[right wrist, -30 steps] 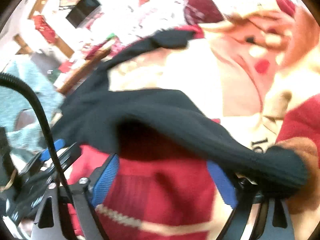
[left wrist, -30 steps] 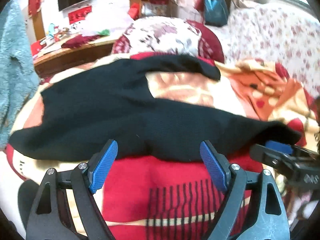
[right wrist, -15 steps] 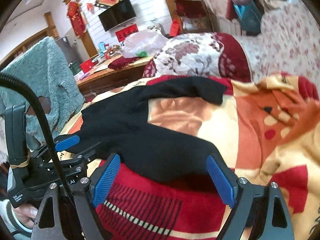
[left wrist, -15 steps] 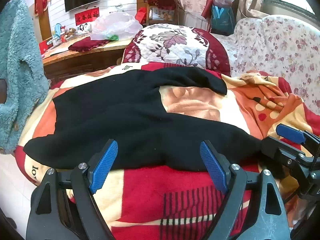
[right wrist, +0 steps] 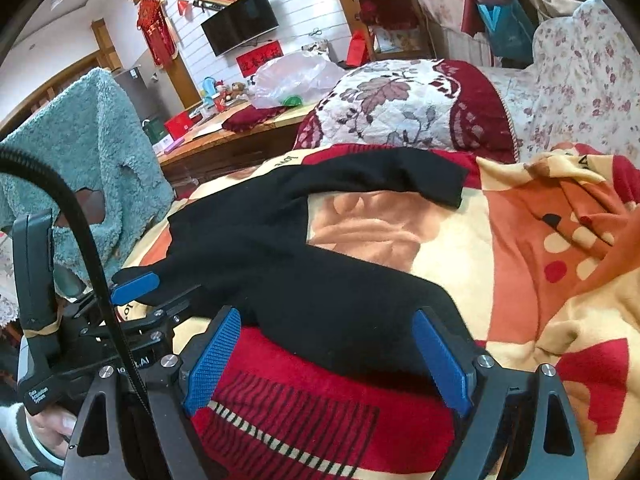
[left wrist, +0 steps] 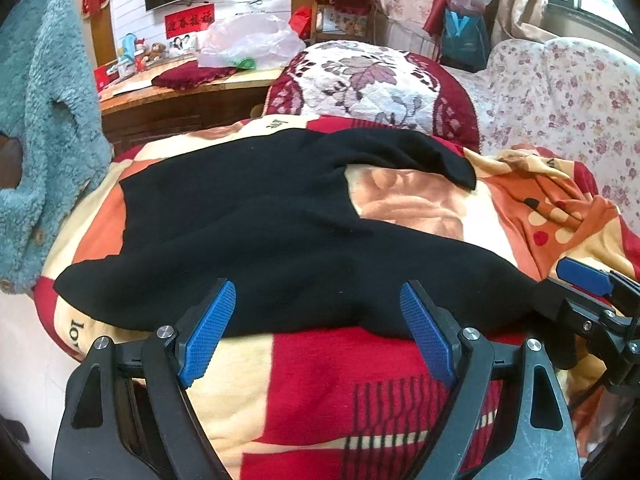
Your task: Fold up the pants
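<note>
Black pants [left wrist: 256, 236] lie spread on a red, orange and cream blanket [left wrist: 344, 400], waist to the left and the two legs splayed apart to the right. My left gripper [left wrist: 316, 332] is open and empty, hovering over the near edge of the near leg. My right gripper [right wrist: 328, 356] is open and empty over the near leg's end [right wrist: 360, 320]. The far leg [right wrist: 396, 172] ends near the floral cushion. The right gripper also shows at the right edge of the left wrist view [left wrist: 588, 300].
A floral red-and-white cushion [left wrist: 372, 80] lies behind the pants. A teal fleece garment [left wrist: 36, 128] hangs at the left. A wooden desk [left wrist: 180, 96] with clutter and a plastic bag stands behind. A floral sofa [left wrist: 568, 92] is at the right.
The right gripper let go of the near pant leg's end, which now lies flat on the blanket. Both grippers pulled back and rose a little; the views steadied.
</note>
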The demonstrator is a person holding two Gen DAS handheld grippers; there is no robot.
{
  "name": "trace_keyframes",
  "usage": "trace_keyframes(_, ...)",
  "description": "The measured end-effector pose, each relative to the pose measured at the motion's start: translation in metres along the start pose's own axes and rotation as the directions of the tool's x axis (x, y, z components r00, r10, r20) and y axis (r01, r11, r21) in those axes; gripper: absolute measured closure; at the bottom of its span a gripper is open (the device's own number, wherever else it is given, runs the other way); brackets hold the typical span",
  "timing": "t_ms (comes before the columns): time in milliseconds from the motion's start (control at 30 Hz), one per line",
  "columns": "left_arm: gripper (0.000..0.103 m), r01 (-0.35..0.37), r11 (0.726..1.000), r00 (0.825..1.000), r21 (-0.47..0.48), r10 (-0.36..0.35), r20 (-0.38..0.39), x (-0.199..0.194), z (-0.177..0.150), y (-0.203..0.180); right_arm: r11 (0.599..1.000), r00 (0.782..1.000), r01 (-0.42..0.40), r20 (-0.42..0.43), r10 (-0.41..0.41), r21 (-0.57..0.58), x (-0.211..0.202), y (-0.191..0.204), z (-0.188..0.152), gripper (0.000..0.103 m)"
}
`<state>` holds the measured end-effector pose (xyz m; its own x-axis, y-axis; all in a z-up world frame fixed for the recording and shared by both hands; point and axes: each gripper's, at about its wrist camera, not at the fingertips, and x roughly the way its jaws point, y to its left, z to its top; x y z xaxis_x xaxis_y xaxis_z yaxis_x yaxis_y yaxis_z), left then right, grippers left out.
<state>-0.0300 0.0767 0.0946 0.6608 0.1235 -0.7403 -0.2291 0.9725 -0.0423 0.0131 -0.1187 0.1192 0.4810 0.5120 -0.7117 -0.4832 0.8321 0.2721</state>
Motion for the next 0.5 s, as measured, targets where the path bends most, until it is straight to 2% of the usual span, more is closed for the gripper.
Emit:
trace_keyframes(300, 0.018, -0.047, 0.997, 0.999, -0.057, 0.045, -0.024, 0.006, -0.006, 0.029, 0.999, 0.999, -0.038, -0.034, 0.037, -0.019, 0.015, 0.01, 0.0, 0.018)
trace_keyframes(500, 0.018, -0.078, 0.991, 0.996, -0.106, 0.072, -0.061, 0.014, -0.016, 0.053, 1.0, 0.997, -0.029, -0.072, 0.03, 0.012, 0.02, 0.0, -0.009, 0.018)
